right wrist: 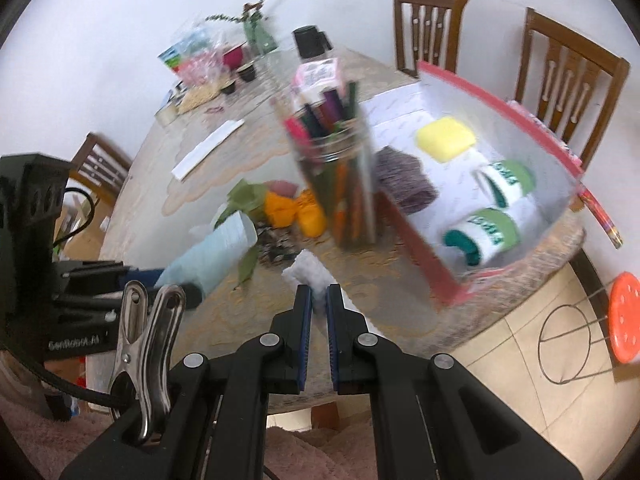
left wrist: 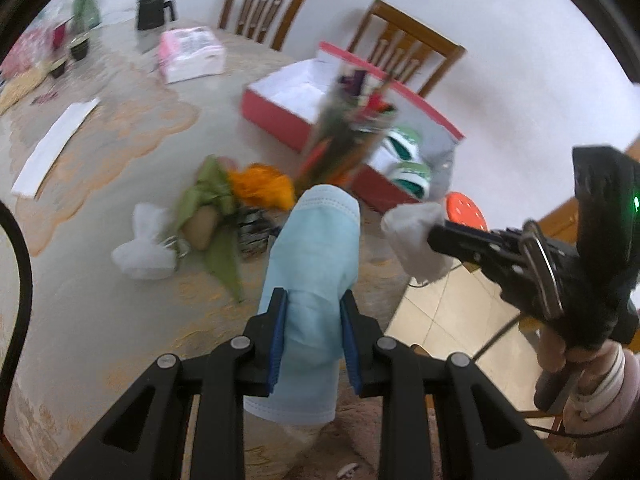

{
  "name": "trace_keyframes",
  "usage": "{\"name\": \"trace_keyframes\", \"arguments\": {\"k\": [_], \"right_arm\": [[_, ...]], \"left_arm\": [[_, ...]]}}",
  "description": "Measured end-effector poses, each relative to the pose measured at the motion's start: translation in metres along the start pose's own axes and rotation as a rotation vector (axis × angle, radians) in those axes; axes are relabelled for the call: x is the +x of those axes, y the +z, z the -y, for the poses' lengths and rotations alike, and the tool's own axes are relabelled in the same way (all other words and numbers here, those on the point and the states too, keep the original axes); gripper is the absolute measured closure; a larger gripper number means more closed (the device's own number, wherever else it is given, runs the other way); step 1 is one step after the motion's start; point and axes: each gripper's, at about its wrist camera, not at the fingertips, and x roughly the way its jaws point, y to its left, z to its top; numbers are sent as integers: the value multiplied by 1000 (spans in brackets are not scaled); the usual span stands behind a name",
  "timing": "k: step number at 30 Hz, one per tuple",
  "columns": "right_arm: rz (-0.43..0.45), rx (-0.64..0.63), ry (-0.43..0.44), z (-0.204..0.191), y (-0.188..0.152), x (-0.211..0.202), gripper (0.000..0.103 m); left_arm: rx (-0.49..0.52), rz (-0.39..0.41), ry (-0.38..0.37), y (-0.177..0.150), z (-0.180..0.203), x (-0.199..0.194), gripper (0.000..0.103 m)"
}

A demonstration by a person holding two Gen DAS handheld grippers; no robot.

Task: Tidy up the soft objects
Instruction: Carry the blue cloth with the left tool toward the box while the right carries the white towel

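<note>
My left gripper (left wrist: 314, 295) is shut on a folded light-blue face mask (left wrist: 316, 236) and holds it above the table; the mask (right wrist: 216, 250) also shows at the left of the right wrist view. My right gripper (right wrist: 319, 292) is shut on a white fluffy cloth (right wrist: 306, 270), seen from the side as a white cloth (left wrist: 416, 236) beyond the table edge. The red box (right wrist: 412, 236) with white lining holds a yellow sponge (right wrist: 446, 138), a purple knitted piece (right wrist: 404, 184) and rolled green-and-white socks (right wrist: 488, 232). Orange and green soft things (left wrist: 256, 188) and a white fluffy item (left wrist: 144, 248) lie on the table.
A glass jar of pens (right wrist: 340, 184) stands against the box's near corner. Farther back are a black kettle (left wrist: 154, 10), a pink pack (left wrist: 190, 54) and a white paper strip (left wrist: 56, 144). Wooden chairs (left wrist: 404, 44) line the far side. An orange stool (right wrist: 626, 320) stands on the tiled floor.
</note>
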Motion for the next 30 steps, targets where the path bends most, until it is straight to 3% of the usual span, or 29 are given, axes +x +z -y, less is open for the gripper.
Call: {"name": "trace_keyframes", "arguments": {"k": [15, 30], "right_arm": [[90, 76, -85, 59, 23, -44, 94], [99, 38, -85, 119, 74, -36, 94]], "left_arm": [[161, 54, -52, 51, 85, 14, 76], [103, 73, 38, 103, 128, 61, 77]]}}
